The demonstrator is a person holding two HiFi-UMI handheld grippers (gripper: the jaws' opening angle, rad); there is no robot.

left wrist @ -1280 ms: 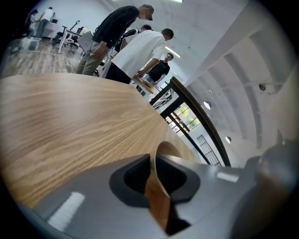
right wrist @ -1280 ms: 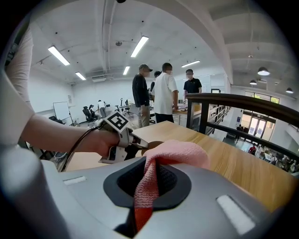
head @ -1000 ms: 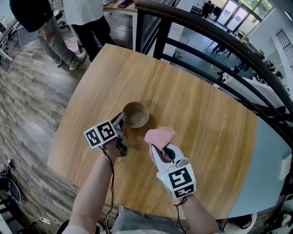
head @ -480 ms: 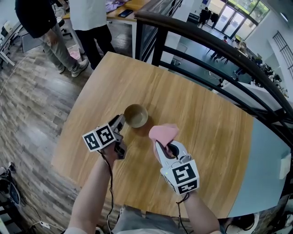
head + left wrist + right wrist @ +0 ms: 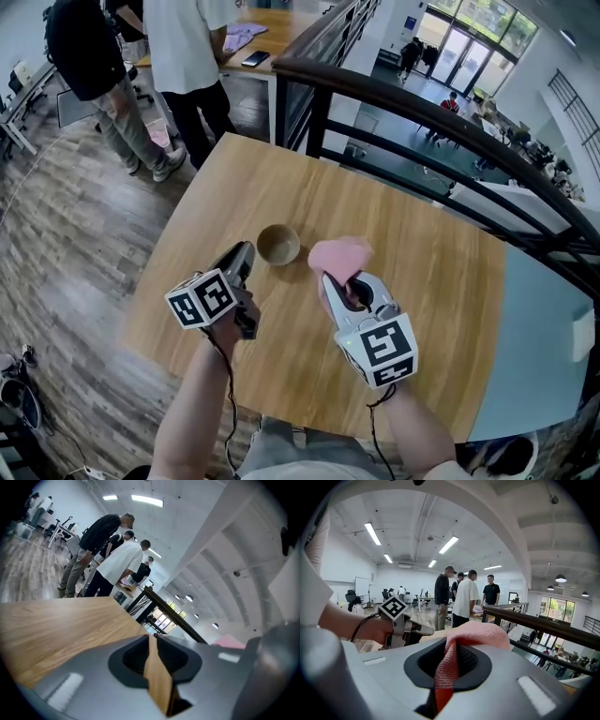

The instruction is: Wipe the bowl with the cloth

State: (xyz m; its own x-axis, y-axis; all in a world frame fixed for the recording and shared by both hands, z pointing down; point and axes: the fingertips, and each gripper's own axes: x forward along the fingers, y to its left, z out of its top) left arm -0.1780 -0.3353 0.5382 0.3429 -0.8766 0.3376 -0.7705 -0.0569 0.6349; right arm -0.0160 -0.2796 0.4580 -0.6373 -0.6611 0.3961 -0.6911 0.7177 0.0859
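Observation:
A small brown bowl point(image 5: 278, 245) stands upright on the round wooden table point(image 5: 422, 253). My left gripper point(image 5: 246, 251) hovers just left of the bowl, apart from it. Its jaws are closing to a narrow slit, and in the left gripper view only table wood shows between the left gripper's point(image 5: 152, 640) jaws. My right gripper point(image 5: 331, 279) is to the right of the bowl, shut on a pink cloth point(image 5: 339, 255). The cloth point(image 5: 480, 633) bunches over the jaw tips of the right gripper point(image 5: 449, 645) and runs down between them.
A black railing point(image 5: 422, 112) curves along the table's far side, with a drop to a lower floor behind it. Two people point(image 5: 178, 47) stand on the wooden floor beyond the table's far left edge. A desk point(image 5: 253, 28) with a phone is behind them.
My left gripper has drawn back from the bowl's rim, and the bowl stands by itself. The right gripper keeps the cloth and has shifted a little to the right.

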